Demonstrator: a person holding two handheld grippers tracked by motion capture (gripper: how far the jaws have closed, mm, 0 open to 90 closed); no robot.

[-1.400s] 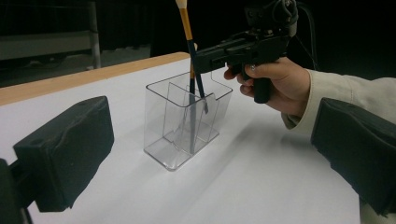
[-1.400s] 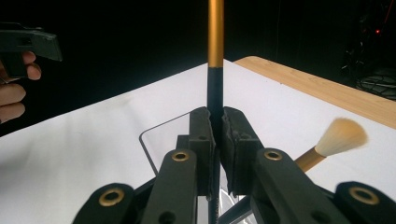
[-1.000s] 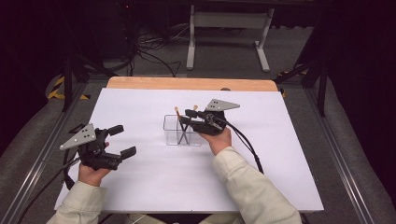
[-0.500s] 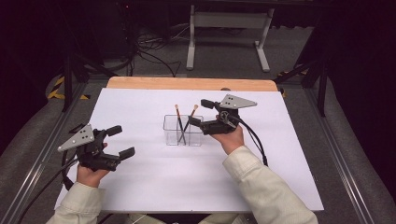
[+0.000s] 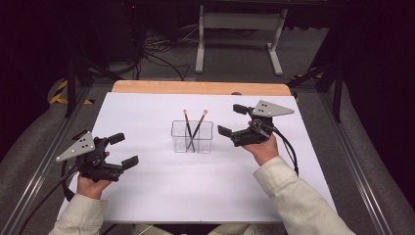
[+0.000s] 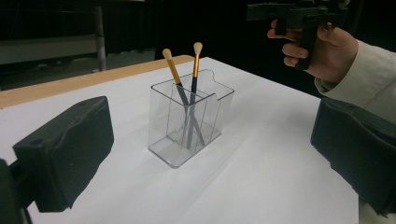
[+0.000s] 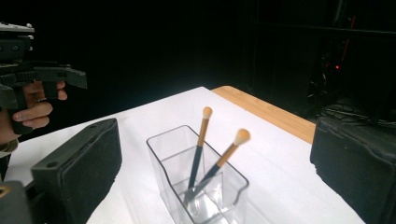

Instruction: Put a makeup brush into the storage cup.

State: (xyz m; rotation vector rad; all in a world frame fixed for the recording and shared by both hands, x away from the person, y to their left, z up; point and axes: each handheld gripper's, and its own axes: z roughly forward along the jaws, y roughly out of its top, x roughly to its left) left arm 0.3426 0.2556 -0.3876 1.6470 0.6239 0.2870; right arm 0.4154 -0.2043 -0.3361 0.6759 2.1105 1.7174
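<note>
The right gripper point(image 5: 234, 120), which a second ago has its jaws over the clear holder point(image 5: 192, 137) at the top of a makeup brush, now sits off to the holder's right and a little higher, apart from it. Its jaws have just been opening and now stand wide with nothing between them. The second brush point(image 5: 200, 122), then under the gripper, now stands free in the holder, leaning across the first brush point(image 5: 188, 125) so that the two cross, both with bristle tips up.
</note>
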